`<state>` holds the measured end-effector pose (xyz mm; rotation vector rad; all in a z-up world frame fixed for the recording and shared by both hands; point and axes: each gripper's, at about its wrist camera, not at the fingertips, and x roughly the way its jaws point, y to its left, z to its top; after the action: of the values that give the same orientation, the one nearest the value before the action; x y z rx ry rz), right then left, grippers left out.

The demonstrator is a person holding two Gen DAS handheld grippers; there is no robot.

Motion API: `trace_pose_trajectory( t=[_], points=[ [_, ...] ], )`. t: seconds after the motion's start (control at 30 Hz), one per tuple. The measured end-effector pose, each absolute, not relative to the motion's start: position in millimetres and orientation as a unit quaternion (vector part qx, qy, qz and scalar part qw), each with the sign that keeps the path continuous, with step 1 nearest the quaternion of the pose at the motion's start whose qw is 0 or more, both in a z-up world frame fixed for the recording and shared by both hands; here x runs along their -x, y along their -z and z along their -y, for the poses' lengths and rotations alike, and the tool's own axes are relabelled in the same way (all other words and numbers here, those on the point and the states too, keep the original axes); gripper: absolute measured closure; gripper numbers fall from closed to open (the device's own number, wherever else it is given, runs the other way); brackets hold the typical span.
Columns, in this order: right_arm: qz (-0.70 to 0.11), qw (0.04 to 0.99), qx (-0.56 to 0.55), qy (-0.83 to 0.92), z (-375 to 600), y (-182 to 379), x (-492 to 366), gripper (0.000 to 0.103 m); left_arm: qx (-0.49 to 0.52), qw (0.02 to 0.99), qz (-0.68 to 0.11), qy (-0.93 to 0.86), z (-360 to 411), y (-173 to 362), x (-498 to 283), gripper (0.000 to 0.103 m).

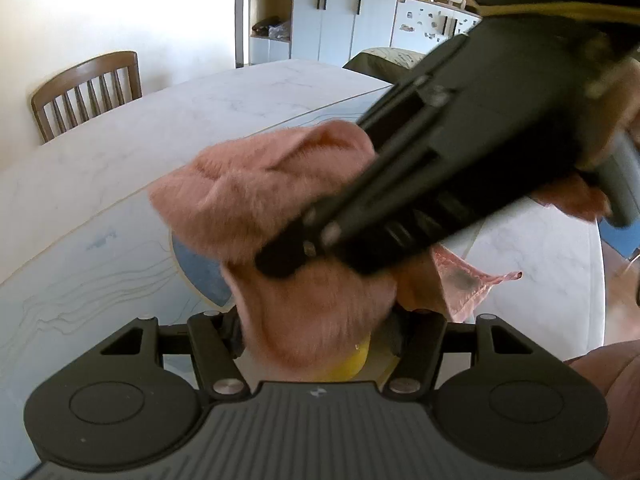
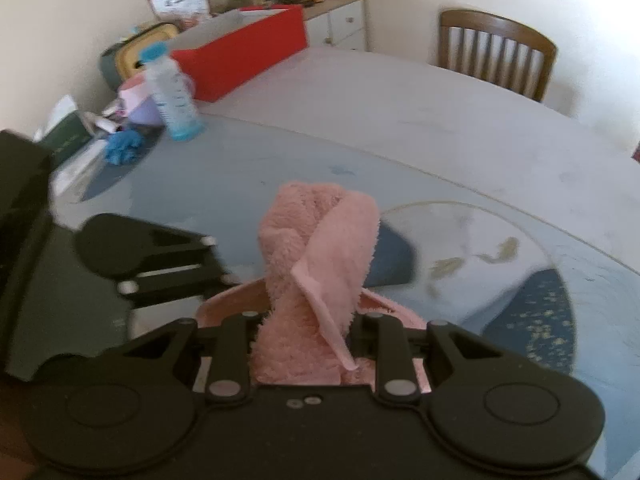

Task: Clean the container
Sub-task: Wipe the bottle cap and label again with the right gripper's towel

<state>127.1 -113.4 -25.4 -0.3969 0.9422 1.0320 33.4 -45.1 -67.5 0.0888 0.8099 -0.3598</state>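
A fluffy pink cloth (image 1: 248, 196) is bunched over the spot between my two grippers. My right gripper (image 1: 288, 256) slants in from the upper right, and in its own view it (image 2: 308, 332) is shut on the cloth (image 2: 320, 248), which sticks up in a twisted fold. My left gripper (image 1: 320, 332) sits at the bottom, its fingers (image 1: 420, 332) closed in on a container. The cloth hides most of it; only a yellow part (image 1: 352, 364) shows. The left gripper (image 2: 216, 264) also shows at the left of the right wrist view.
The white marble table (image 1: 240, 92) carries a pale blue mat (image 2: 224, 176) with a round glass disc (image 2: 480, 240). A blue-capped bottle (image 2: 172, 92), a red box (image 2: 248, 60) and clutter stand at the far left. A wooden chair (image 2: 496, 48) is behind the table.
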Motion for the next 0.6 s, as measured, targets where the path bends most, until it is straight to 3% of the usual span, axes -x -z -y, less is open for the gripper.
trace_pose_trajectory(
  t=[0.6],
  points=[
    [-0.469,0.794,0.142,-0.36,165,44,-171,0.079,0.0,0.893,-0.409,0.189,36,71,-39,0.038]
  ],
)
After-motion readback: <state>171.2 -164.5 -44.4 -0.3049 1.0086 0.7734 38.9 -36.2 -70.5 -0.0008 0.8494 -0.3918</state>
